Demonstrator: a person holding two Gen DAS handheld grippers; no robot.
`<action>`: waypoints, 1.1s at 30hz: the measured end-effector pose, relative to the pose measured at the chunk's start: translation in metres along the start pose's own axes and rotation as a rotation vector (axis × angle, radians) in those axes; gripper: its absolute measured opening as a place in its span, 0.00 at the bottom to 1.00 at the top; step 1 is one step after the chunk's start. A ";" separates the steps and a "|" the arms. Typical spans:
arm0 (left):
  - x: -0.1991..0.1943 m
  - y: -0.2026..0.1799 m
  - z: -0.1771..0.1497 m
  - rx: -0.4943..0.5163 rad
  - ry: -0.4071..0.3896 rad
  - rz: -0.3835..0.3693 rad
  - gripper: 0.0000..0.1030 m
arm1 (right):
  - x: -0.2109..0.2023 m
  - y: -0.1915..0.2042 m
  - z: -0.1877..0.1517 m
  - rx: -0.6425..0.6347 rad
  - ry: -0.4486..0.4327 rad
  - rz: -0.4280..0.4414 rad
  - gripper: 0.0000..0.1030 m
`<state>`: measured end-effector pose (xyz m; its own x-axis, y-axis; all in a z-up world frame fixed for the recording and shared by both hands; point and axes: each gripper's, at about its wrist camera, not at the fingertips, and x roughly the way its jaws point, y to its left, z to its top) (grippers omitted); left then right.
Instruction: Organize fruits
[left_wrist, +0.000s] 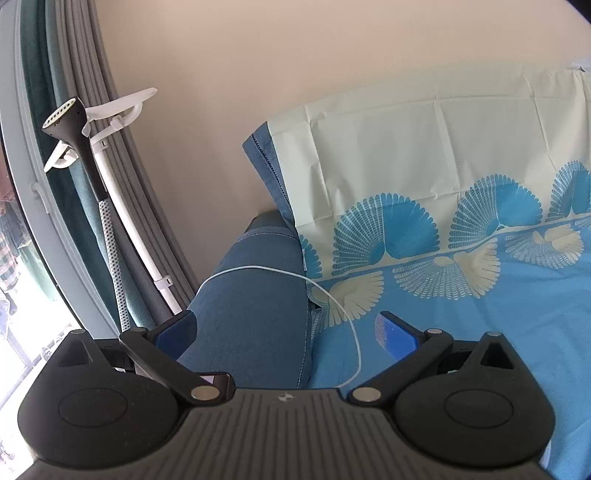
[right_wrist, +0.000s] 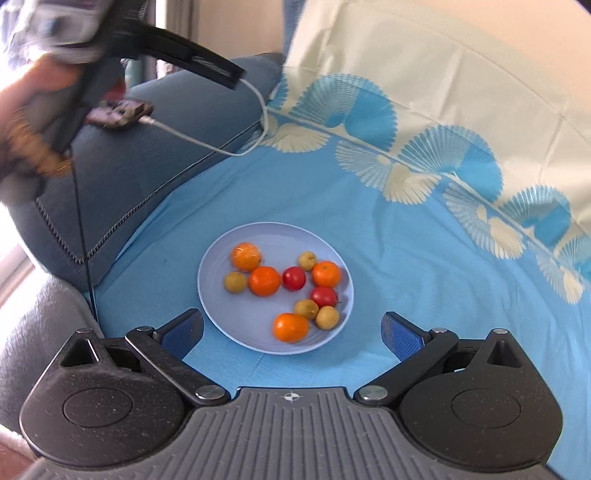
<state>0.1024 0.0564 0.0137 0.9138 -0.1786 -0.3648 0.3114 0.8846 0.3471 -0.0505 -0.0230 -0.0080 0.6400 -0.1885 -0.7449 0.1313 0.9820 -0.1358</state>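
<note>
A: What can't you make out from your right wrist camera?

B: The top left corner. Your left hand (right_wrist: 26, 96) is a blur there, holding the other device, and I can't read what the small dark gadget (right_wrist: 120, 110) on the white cable (right_wrist: 207, 144) is. The right edge of the patterned sheet (right_wrist: 443, 258) is cut off too.

A: And the fruit?

B: All on the pale blue plate (right_wrist: 218, 306), which lies on the sheet just ahead of your right gripper (right_wrist: 291, 332). Four oranges, one nearest you (right_wrist: 290, 327), two red fruits (right_wrist: 294, 278) touching neighbours, and four small brownish-green ones (right_wrist: 327, 316) (I can't tell what kind). Your right gripper's blue pads (right_wrist: 400, 338) stand wide apart, holding nothing, with the plate's near rim between them.

A: What does the left wrist view give you?

B: No plate and no fruit. Your left gripper (left_wrist: 288, 332) points at the blue sofa arm (left_wrist: 255, 295) and the sheet draped up the backrest, its fingers spread wide and empty. That view alone shows the grey curtains (left_wrist: 92, 92) and a garment steamer (left_wrist: 70, 122) on its white pole. The white cable crosses the sofa arm there as well.
</note>
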 end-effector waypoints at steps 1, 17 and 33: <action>-0.009 -0.001 0.001 -0.010 0.006 -0.005 1.00 | -0.003 -0.004 -0.002 0.019 -0.005 0.003 0.99; -0.130 -0.045 -0.042 -0.074 0.161 -0.107 1.00 | -0.069 -0.043 -0.047 0.176 -0.157 -0.005 0.99; -0.139 -0.056 -0.046 -0.047 0.213 -0.102 1.00 | -0.075 -0.052 -0.058 0.199 -0.189 0.013 0.99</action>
<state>-0.0542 0.0513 0.0050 0.8008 -0.1779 -0.5718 0.3825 0.8867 0.2597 -0.1490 -0.0597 0.0173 0.7700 -0.1932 -0.6081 0.2563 0.9664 0.0175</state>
